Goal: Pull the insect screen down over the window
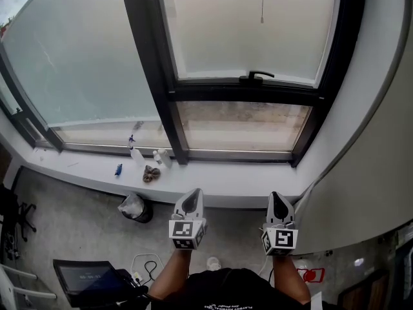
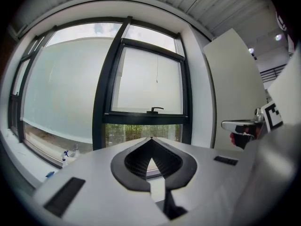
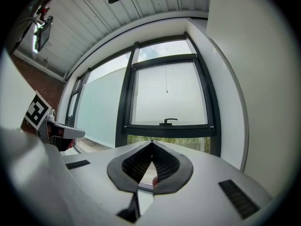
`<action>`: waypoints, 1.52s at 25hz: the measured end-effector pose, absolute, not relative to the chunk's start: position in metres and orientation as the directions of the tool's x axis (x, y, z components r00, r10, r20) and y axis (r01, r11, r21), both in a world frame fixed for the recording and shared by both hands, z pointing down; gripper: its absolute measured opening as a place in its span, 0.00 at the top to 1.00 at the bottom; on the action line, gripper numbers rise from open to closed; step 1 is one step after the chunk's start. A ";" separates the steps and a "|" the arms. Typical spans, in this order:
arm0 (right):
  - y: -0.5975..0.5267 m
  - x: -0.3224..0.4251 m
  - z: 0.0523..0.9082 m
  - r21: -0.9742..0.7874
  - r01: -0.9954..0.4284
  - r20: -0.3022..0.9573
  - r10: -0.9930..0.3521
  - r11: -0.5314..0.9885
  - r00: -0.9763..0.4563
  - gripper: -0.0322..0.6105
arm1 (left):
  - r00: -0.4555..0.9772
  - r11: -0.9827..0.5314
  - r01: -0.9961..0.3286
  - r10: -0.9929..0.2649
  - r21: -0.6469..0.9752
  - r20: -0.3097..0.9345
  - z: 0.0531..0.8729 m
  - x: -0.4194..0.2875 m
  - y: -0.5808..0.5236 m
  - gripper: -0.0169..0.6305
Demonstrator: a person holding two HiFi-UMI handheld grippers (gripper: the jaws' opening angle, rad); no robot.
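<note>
Holding left gripper (image 1: 191, 199) jaws together, empty, low before the window (image 1: 213, 44). The screen's pull cord (image 1: 262, 5) hangs well ahead and above, between both grippers, untouched. Right gripper (image 1: 279, 202) also closed on nothing. I judge nothing done: reach, grab and pull remain.

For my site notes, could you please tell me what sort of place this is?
Probably an indoor office or workroom: a large black-framed window over a white sill with bottles, a bin on the grey floor, and what looks like a laptop.
</note>
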State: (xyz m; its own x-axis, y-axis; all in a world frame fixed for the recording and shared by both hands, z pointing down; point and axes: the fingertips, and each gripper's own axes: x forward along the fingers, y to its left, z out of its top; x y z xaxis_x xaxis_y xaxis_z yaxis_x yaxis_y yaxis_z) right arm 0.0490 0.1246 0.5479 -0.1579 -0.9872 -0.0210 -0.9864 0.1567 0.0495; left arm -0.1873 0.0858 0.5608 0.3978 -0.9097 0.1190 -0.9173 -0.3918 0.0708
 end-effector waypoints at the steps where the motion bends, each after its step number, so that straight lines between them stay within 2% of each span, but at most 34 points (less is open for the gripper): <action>1: 0.122 0.048 0.547 0.053 -0.987 -0.021 -0.988 0.153 -0.154 0.95 | 0.403 -0.398 -0.915 -0.908 0.065 0.114 0.562 -0.189 0.082 0.97; 15: 0.059 0.041 0.541 0.064 -0.991 0.001 -0.993 0.120 -0.120 0.95 | 0.420 -0.417 -0.908 -0.901 0.052 0.106 0.560 -0.198 0.017 0.97; 31: -0.078 0.096 0.497 0.066 -0.983 -0.088 -0.980 0.173 -0.179 0.95 | 0.358 -0.358 -0.934 -0.933 -0.002 0.029 0.500 -0.146 -0.109 0.97; 38: -0.125 0.132 0.456 0.123 -0.975 -0.167 -0.965 0.185 -0.204 0.95 | 0.366 -0.360 -0.928 -0.928 -0.093 -0.071 0.465 -0.115 -0.164 0.97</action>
State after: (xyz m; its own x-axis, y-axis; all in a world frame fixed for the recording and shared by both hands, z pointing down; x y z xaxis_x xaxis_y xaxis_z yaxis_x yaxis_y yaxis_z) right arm 0.1320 -0.1254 0.4558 -0.2037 -0.9646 -0.1673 -0.9751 0.1846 0.1230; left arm -0.1150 -0.1640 0.4651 0.3664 -0.9277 -0.0708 -0.9284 -0.3596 -0.0932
